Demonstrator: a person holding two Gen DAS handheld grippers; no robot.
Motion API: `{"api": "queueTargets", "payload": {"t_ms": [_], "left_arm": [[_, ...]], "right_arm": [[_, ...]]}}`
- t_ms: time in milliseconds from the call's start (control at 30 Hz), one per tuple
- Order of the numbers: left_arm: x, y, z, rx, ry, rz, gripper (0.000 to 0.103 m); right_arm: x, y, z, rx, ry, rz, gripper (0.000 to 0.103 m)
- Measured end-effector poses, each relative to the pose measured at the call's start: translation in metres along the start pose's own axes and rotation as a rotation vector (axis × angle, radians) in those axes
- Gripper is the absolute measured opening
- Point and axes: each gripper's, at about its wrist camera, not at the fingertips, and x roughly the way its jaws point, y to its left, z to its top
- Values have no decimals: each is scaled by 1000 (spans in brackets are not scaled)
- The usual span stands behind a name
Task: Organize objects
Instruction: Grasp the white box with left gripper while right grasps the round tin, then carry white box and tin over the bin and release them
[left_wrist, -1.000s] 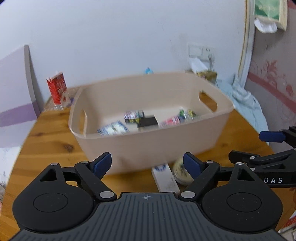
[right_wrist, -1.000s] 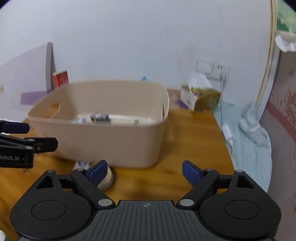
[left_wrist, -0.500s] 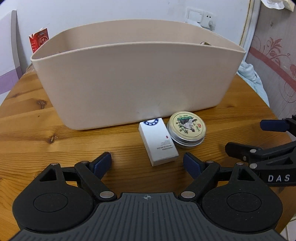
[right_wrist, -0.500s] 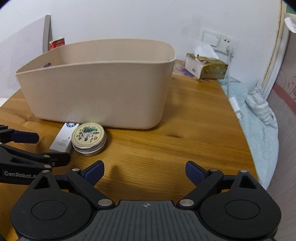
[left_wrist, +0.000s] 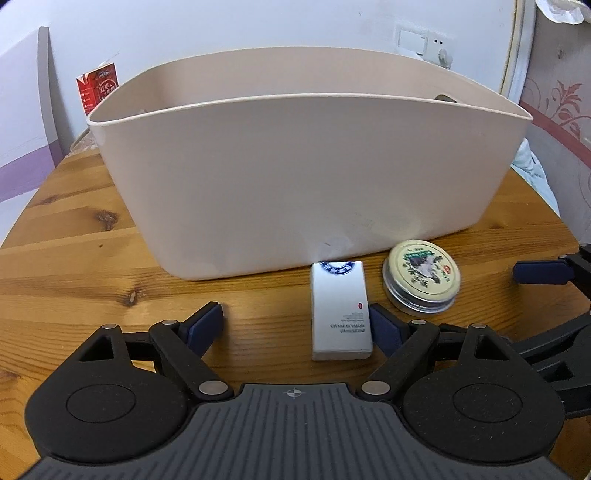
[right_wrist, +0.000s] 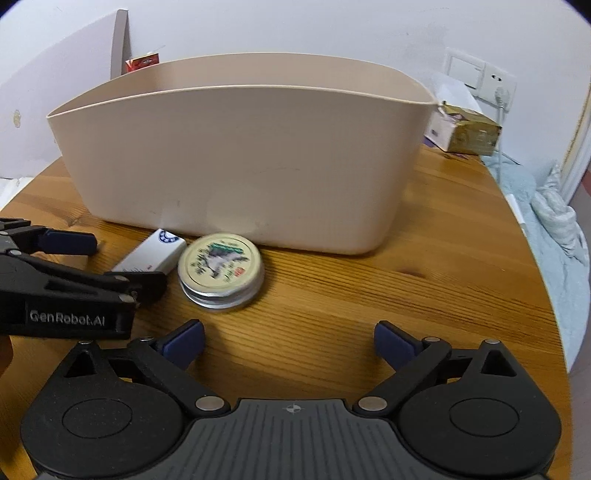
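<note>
Wooden table (left_wrist: 74, 258): white box (left_wrist: 340, 310) between left gripper (left_wrist: 295, 326) fingers (spread).

"GenRobot.AI" in white on left gripper (right_wrist: 70, 243) body, left of right gripper (right_wrist: 288, 341) | upside-down small print on white box (left_wrist: 340, 310) between left gripper's fingertips, too small to read | round tin (right_wrist: 221, 270) lid print illegible

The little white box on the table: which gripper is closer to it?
Left. The left gripper hangs open right at the white box, its right finger beside the box. The right gripper, also open, sits farther right, past the round tin.
</note>
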Motion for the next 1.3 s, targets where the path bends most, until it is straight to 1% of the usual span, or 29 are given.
{"api": "queueTargets", "payload": {"t_ms": [100,167,200,300,367,400,433,467,500,533,600,733,900,1133,1300], "left_arm": [[1,5,2,4,-5,0,79],[1,7,4,5,-4,-3,72],[1,9,4,4,-1,-4,70],[-1,14,6,1,7,-4,58],[-3,16,7,-3,8,-3,43],[-4,18,7,-3,8,-3,39],[-5,19,7,-2,9,-4,32],[-6,19,7,-2,13,-7,32],[-6,19,7,-3,14,-7,31],[-7,20,6,-6,13,-4,31],[-9,18,4,0,16,1,31],[-18,19,2,-5,31,-24,31],[-46,20,2,7,-15,-28,31],[-96,23,17,25,-125,-34,31],[-126,24,36,44,-208,-38,31]], "right_arm": [[5,5,4,-17,-16,5,102],[8,7,6,-23,-24,15,102],[10,8,8,-24,-27,21,101],[12,13,10,-30,-38,32,97],[12,16,11,-34,-50,45,87],[12,18,12,-36,-59,48,84],[12,19,13,-35,-65,51,77],[11,21,14,-33,-69,55,66],[11,22,14,-31,-71,62,60],[9,23,15,-29,-74,64,51],[7,24,16,-28,-71,57,51],[-1,23,11,-13,-58,61,51],[-24,15,6,13,-74,54,51],[-73,9,10,16,-172,32,51],[-105,3,26,29,-269,17,51]]}}
